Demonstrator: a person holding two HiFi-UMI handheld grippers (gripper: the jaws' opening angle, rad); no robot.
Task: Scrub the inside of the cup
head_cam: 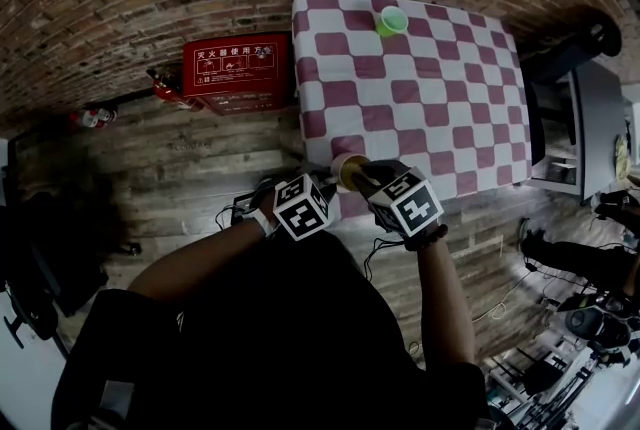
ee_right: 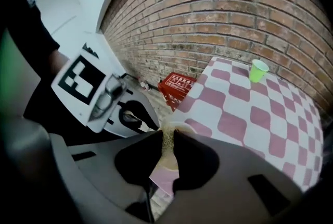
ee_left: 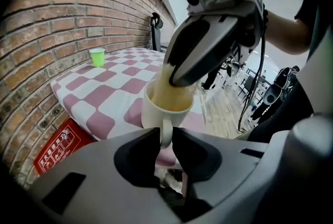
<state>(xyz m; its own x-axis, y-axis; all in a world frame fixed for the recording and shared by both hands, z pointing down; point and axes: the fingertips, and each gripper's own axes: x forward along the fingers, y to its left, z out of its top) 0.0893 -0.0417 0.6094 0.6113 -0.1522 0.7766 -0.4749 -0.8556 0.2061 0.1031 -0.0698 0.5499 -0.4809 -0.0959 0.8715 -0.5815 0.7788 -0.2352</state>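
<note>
Yeah, clamped cup (ee_left: 155,112) handle between left gripper (ee_left: 166,133) jaws, pinched sponge (ee_left: 167,95) in right gripper (ee_right: 167,134) jaws, down inside cup. Spotted green cup (head_cam: 391,20) at table's (head_cam: 430,108) 12 o'clock.

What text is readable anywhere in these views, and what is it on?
"灭火器使用方法": white heading on the red box on the floor beside the table.
Smaller print under it: too small to read.
Marker cubes: patterns only, no words.
Cup, green cup: no print seen.
</note>
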